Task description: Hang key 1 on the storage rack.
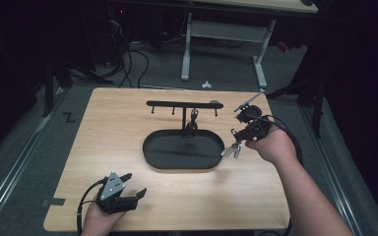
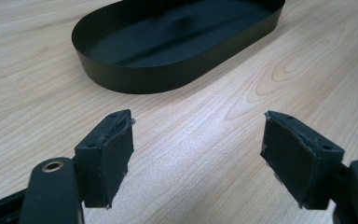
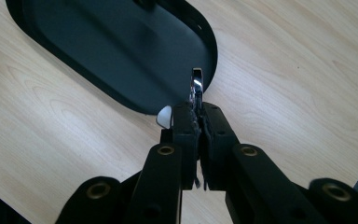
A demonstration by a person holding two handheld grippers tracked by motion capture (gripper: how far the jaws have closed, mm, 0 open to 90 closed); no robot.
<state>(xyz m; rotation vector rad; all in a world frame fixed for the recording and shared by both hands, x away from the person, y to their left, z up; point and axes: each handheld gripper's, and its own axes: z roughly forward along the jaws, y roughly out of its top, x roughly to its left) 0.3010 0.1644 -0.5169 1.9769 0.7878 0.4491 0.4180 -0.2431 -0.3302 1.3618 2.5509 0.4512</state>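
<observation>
Keys (image 3: 196, 86) sit pinched in my right gripper (image 1: 236, 147), jaws shut on the shiny ring just over the black tray's (image 1: 150, 155) right end. Next I judge a lift toward the hook rack (image 1: 184, 104) (one hook already filled). Left gripper (image 2: 198, 156) gapes empty near the table's front edge.

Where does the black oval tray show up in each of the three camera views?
High view: the black oval tray lies mid-table, under the hook stand.
Left gripper view: it sits at the top centre, beyond the open left tongs.
Right gripper view: it fills the upper left, behind the right tongs, shut on a shiny metal piece.
Shared landmark: the tray's rounded end on the light wooden table.
</observation>
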